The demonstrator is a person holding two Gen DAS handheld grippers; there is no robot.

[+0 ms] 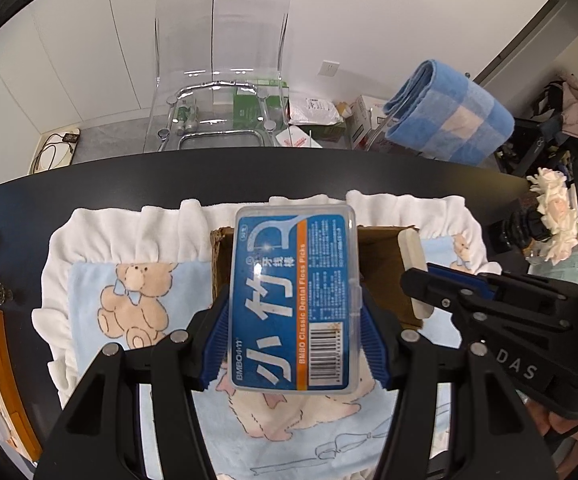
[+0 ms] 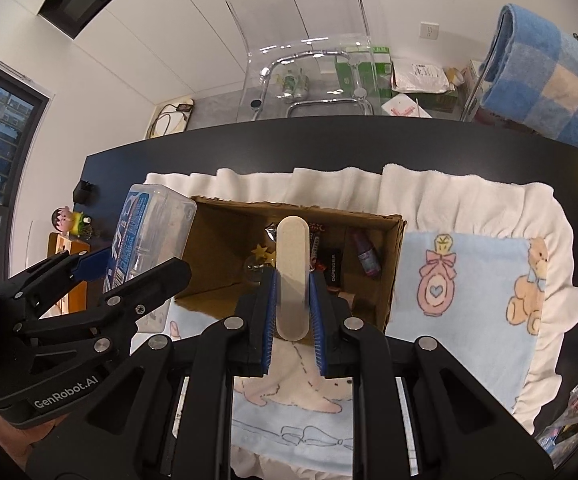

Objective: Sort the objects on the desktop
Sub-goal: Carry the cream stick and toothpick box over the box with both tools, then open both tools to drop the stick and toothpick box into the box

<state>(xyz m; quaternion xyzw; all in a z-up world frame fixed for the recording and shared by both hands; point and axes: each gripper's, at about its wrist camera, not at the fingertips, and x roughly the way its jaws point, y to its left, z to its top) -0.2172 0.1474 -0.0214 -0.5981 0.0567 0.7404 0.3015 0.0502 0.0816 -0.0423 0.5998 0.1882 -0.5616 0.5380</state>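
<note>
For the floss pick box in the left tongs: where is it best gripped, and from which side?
Across its two long side walls near one short end, coming in along its length, as the left tongs hold the floss pick box now. It is flat and rectangular with straight parallel sides, and the broad label face looks too wide to span.

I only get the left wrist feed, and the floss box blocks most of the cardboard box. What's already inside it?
Observer: A small purple bottle lies near the cardboard box's right wall.
Operator: Anything else in there?
Observer: A black packet, a snack wrapper, and a star charm toward the back.
Operator: Is the right gripper holding something?
Observer: Yes, the right gripper is shut on a beige nail file, held over the box opening.
</note>
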